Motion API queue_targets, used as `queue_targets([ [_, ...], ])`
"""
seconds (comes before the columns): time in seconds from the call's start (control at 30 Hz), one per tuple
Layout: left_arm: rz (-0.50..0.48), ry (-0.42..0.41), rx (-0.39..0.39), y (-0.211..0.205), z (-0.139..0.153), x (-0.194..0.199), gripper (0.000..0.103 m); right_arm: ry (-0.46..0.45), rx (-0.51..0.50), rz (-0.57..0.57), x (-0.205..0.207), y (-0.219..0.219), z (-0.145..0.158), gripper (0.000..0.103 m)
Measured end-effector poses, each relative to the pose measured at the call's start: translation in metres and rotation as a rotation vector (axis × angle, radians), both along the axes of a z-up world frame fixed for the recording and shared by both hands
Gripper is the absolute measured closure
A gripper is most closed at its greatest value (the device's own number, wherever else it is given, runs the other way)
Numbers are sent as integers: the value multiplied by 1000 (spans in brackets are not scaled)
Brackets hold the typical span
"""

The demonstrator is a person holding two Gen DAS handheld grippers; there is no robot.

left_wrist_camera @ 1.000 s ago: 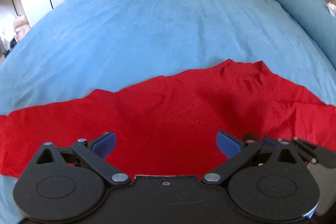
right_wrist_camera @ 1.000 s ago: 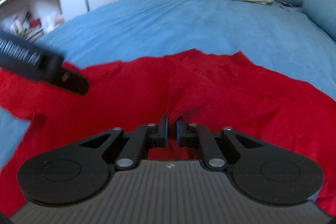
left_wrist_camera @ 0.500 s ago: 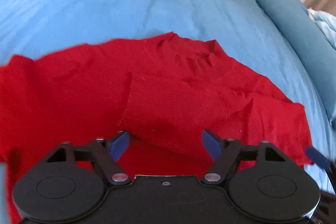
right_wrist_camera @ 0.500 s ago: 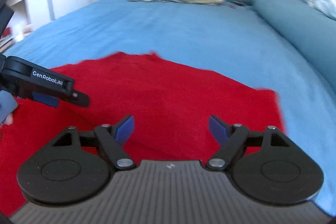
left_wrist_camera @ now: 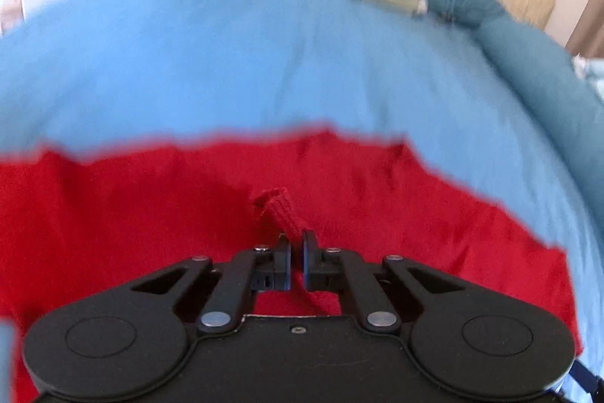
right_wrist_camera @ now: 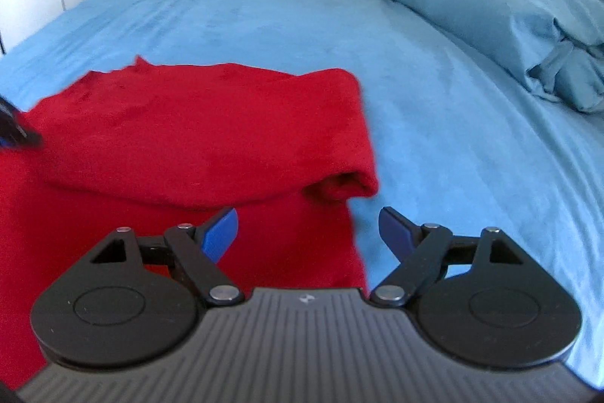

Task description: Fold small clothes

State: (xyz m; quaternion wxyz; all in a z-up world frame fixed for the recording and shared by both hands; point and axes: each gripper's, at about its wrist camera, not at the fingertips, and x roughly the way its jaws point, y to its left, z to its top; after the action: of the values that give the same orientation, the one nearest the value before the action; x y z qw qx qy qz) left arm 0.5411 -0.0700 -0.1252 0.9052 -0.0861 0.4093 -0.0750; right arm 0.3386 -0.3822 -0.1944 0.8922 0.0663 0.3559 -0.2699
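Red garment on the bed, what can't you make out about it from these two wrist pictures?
- Garment type: the red garment is cut off by the left and bottom edges in the right wrist view.
- Its near edge: hidden behind the left gripper, shut on a pinched bit of it, and the open right gripper.
- Its far hem: motion-blurred in the left wrist view.
- Layers under the fold: covered by the top layer.

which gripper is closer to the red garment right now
Left. The left gripper is shut on a pinched fold of the red garment, so it touches it. The right gripper is open, holding nothing, above the garment's right edge.
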Motion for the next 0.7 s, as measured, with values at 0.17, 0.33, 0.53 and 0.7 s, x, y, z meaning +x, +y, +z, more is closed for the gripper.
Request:
queue_targets([
  [0.17, 109, -156, 62, 37, 43, -12, 97, 13, -26, -12, 29, -17, -11, 6],
  [0.33, 131, -91, 114, 61, 13, -27, 97, 29, -40, -60, 33, -31, -12, 7],
  [0.53, 139, -34, 101, 73, -21, -50, 97, 20, -5, -90, 8, -55, -13, 5],
  [0.7, 121, 8, 139, 75, -35, -63, 82, 46, -54, -14, 8, -54, -11, 4],
])
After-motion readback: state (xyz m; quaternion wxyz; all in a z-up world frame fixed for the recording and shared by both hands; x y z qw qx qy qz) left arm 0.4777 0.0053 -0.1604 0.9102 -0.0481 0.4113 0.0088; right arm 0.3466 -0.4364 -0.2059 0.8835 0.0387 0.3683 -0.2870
